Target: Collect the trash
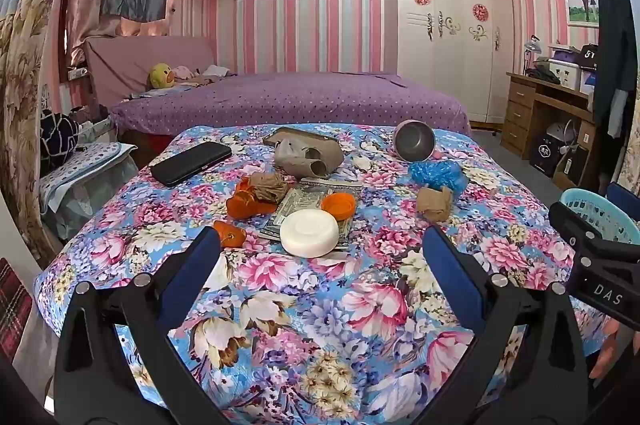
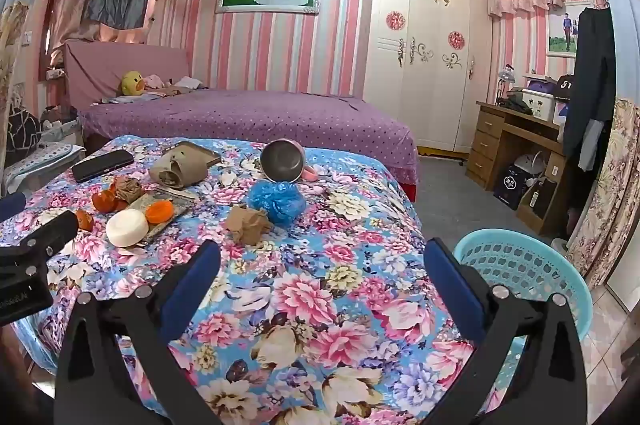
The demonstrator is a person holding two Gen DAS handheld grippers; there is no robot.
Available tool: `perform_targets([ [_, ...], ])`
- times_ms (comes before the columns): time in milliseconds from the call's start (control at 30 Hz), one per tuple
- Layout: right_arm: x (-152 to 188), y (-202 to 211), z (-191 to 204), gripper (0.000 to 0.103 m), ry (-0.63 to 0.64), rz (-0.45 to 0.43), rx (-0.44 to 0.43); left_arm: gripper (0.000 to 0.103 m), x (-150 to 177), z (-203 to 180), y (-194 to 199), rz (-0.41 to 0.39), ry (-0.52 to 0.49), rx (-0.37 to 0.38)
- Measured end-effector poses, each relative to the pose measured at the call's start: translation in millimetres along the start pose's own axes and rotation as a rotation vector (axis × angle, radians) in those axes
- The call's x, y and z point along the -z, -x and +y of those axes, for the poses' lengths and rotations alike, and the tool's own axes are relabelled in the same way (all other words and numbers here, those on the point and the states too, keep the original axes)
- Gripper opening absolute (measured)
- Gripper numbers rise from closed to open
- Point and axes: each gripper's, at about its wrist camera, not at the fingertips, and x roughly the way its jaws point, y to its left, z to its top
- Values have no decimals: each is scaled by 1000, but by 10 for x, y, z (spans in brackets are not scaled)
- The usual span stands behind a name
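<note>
**Asker:** Pink-striped walls, a purple bed behind; what are you working over?

**Me:** I am hovering over a floral bedspread [image 1: 320,305] covering the surface in front of me; nothing is being held yet. Going from the left: a black phone [image 1: 190,163] is lying at the far left edge; next to it orange peel [image 1: 244,203] is sitting with a crumpled brown paper [image 1: 270,187] on top; a smaller peel piece [image 1: 230,233] is lying just beside my left gripper [image 1: 320,249].

**Asker:** And in the middle?

**Me:** A white round lid [image 1: 309,233] and an orange cap [image 1: 339,205] are resting on a flat printed wrapper [image 1: 304,199]; behind them a grey pouch [image 1: 308,157] is lying on a tray; further right a steel mug [image 2: 282,161] is tipped on its side, a blue plastic wad [image 2: 276,203] is touching a second brown paper ball [image 2: 248,225].

**Asker:** Your fingers?

**Me:** Both pairs are standing wide apart, gripping nothing; my right gripper [image 2: 320,253] is hanging near the bedspread's right edge.

**Asker:** How far along are you?

**Me:** I am judging it barely begun; every scrap is lying on the cloth, and the turquoise basket [image 2: 520,265], at the far right beside the bedspread, is showing no trash as far as I can see into it.
</note>
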Motion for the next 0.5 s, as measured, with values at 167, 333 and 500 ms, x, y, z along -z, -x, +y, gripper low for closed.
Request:
perform_targets([
  [167, 1, -8, 7, 99, 9, 7, 2, 98, 4, -7, -5, 2, 5, -2],
  [333, 13, -35, 12, 99, 9, 8, 1, 98, -11, -13, -18, 4, 10, 1],
  [500, 6, -20, 15, 99, 8, 2, 5, 98, -19, -3, -31, 4, 12, 1],
])
